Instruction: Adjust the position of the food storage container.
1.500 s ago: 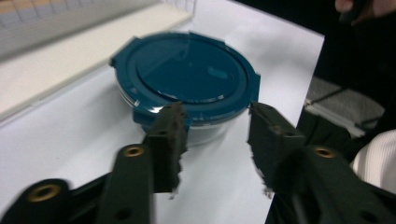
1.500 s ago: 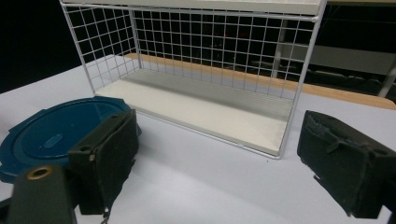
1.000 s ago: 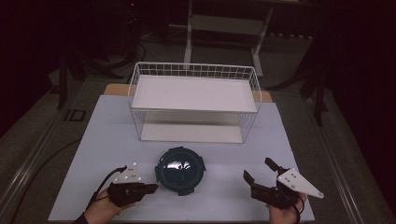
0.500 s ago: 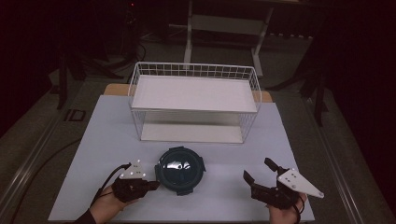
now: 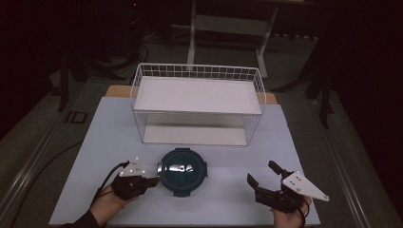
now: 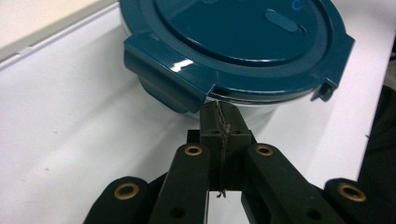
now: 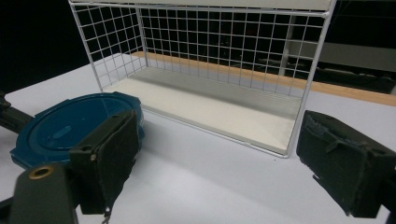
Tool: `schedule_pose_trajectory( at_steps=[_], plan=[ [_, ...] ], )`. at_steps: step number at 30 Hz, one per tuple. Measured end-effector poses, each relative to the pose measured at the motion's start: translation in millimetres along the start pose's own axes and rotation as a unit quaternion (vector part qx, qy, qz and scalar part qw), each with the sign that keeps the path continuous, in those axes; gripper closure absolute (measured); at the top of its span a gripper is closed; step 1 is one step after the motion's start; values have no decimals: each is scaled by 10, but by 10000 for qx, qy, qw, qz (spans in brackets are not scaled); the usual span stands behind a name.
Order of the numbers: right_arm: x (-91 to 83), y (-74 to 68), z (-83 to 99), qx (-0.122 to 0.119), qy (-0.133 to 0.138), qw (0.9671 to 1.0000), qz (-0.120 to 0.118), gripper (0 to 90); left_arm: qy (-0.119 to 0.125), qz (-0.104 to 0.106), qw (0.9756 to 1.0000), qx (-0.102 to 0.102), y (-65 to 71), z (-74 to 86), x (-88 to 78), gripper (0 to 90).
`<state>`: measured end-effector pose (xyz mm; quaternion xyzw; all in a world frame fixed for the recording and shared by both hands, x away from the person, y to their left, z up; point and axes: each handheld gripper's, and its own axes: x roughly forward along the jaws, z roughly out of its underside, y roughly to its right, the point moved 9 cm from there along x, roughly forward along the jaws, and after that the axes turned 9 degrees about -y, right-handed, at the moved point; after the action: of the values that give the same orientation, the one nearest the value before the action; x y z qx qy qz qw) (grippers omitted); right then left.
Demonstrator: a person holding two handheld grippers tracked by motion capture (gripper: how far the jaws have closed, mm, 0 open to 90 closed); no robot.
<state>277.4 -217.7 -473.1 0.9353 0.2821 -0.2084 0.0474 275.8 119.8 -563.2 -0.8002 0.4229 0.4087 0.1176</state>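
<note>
1. We see a dark room around a pale tabletop (image 5: 114, 128), with a wooden strip showing along its far edge.
2. A white wire basket (image 5: 197, 102) with two flat white shelves stands at the middle of the tabletop, nearer the far edge.
3. The round teal lidded container (image 5: 182, 171) sits on the tabletop in front of the basket, near the front edge and a little left of its middle.
4. Our left gripper (image 5: 148, 181) lies near the front left corner; its jaws are pressed together with nothing between them, and in the left gripper view the tips (image 6: 220, 122) sit right at the container's rim (image 6: 261, 93), just under the lid's edge.
5. Our right gripper (image 5: 261, 175) rests near the front right corner, jaws spread wide and empty, well apart from the container.
</note>
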Motion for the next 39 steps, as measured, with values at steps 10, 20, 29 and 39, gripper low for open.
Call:
schedule_pose_trajectory(
  at_steps=[10, 20, 29, 39],
  plan=[
    [3, -7, 5, 8, -18, 10000, -20, 130, 54, -59, 9999, 109, 15, -6, -122, 895],
    [-10, -21, -15, -6, 39, 10000, -17, 130, 197, -435, 9988, -110, -303, -121, -120, 896],
    [8, -17, 0, 13, 7, 10000, -37, 130, 30, -415, 9991, -52, -300, -153, 21, 897],
    [27, -29, 6, -4, -21, 10000, -47, 130, -45, -258, 9996, -50, -169, -286, 142, 898]
  ],
)
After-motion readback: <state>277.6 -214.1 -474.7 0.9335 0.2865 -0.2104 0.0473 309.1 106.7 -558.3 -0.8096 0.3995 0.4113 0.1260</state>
